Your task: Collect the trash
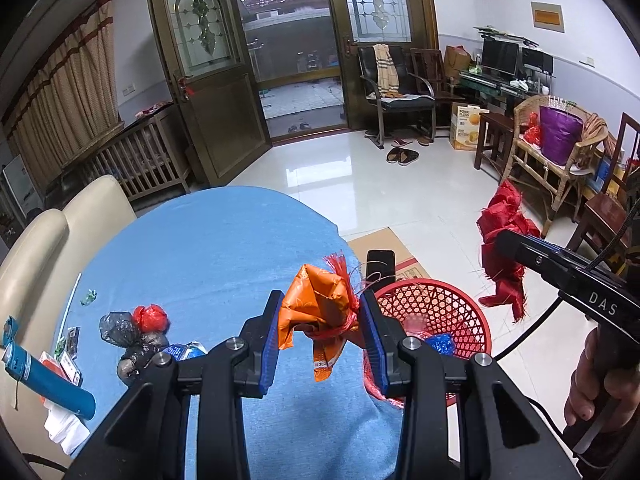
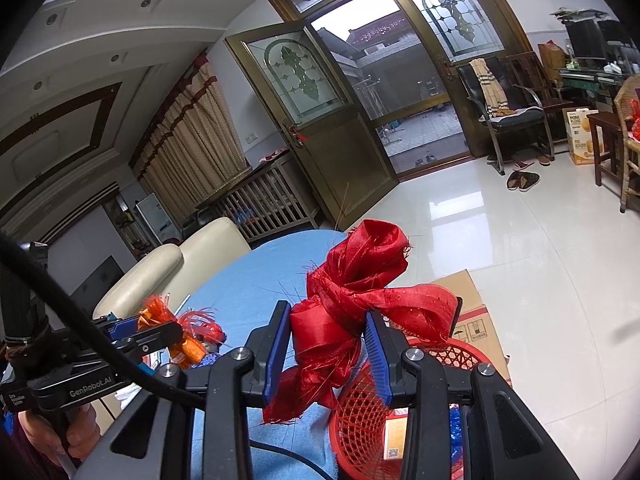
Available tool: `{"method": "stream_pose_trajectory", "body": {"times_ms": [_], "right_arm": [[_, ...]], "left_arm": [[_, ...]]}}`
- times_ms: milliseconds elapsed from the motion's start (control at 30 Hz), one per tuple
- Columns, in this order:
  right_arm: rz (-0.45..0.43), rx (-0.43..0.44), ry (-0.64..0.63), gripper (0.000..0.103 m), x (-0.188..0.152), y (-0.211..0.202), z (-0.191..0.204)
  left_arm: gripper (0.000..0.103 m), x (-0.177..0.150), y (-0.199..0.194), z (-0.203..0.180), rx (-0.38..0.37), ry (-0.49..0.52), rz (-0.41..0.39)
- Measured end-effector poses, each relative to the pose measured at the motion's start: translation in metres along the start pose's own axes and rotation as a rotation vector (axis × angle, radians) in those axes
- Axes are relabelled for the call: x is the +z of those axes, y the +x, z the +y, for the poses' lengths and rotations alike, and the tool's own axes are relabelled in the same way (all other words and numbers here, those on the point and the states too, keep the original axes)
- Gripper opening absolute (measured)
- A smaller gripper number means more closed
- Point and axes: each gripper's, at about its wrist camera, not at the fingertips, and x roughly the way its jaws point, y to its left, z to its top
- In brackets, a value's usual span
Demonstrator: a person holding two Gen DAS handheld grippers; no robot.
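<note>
Two hand-held grippers carry trash toward a red mesh basket (image 1: 436, 316) beside a blue-covered table (image 1: 200, 248). The left gripper (image 1: 320, 336) is clamped on a crumpled orange wrapper (image 1: 316, 312) tied with red netting, held above the table edge with the basket at about three o'clock of it. The right gripper (image 2: 328, 352) is closed around a knotted red ribbon (image 2: 360, 292), whose frayed tail hangs down; the basket rim sits at about five o'clock of it in the right wrist view. To do the drop well, each piece should probably be brought fully over the basket mouth before the jaws part (loose threads may snag on the pads). More scraps, among them a dark bag (image 1: 124, 332), wait on the table at nine o'clock.
</note>
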Motion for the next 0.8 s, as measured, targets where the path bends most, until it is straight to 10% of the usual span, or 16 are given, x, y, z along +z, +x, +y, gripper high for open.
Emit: {"method": "stream_pose_trajectory", "body": {"times_ms": [800], "right_arm": [[0.012, -0.023, 0.031, 0.039, 0.003, 0.004, -0.002]], "left_arm": [[0.039, 0.0, 0.012, -0.013, -0.029, 0.035, 0.015]]}}
